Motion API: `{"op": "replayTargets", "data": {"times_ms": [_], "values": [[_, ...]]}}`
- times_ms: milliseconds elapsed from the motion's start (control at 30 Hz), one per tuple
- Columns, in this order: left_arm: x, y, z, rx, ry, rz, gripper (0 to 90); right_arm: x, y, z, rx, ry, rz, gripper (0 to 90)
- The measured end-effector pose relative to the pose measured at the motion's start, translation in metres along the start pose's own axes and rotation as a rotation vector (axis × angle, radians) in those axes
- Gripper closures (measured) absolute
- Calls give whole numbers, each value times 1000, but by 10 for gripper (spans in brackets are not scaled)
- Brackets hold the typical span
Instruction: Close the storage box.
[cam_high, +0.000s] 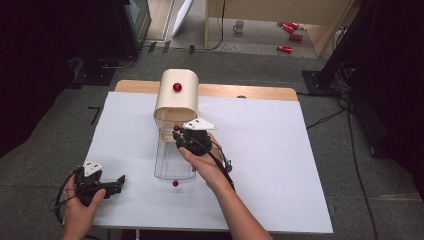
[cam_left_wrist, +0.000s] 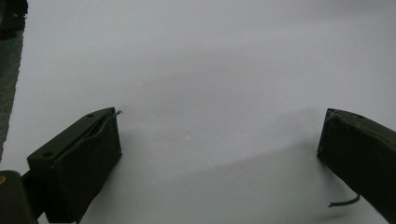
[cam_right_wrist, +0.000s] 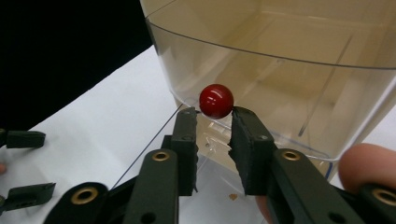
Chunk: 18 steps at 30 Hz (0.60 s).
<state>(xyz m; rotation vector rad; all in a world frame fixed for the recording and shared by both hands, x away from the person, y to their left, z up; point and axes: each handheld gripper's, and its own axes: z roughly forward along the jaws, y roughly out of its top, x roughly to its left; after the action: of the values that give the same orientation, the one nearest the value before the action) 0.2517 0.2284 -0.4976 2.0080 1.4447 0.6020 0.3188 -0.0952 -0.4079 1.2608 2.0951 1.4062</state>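
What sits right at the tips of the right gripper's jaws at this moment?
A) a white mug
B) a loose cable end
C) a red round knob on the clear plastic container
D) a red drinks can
C: in the right gripper view, the right gripper has its jaw tips flanking the red knob on the clear plastic container, with a small gap left between the jaws.
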Motion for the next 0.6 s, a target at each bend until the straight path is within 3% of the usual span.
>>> {"op": "replayTargets", "data": {"times_ms": [67,100,167,200,233,300,333,467,600], "values": [[0,0,0,0,0,0,0,0,-1,-1,1,7,2,681],[0,0,0,0,0,0,0,-1,-2,-5,2,29,5,610],[0,0,0,-1,0,0,0,-1,-4,-7,-1,43,5,567],[0,0,0,0,0,0,0,-2,-7,-11,-3,59,2,483],[0,0,0,0,0,0,0,-2,-7,-11,-3,59,2,483],[0,0,0,0,0,0,0,-3,-11,-15,-1,70,-11,362],[0,0,0,0,1,0,0,-3,-15,-19,0,68,-26,250],[0,0,0,0,1,0,0,-4,-24,-28,3,37,-36,144],[0,0,0,-1,0,-3,0,-6,-30,-36,2,28,-15,141]]}}
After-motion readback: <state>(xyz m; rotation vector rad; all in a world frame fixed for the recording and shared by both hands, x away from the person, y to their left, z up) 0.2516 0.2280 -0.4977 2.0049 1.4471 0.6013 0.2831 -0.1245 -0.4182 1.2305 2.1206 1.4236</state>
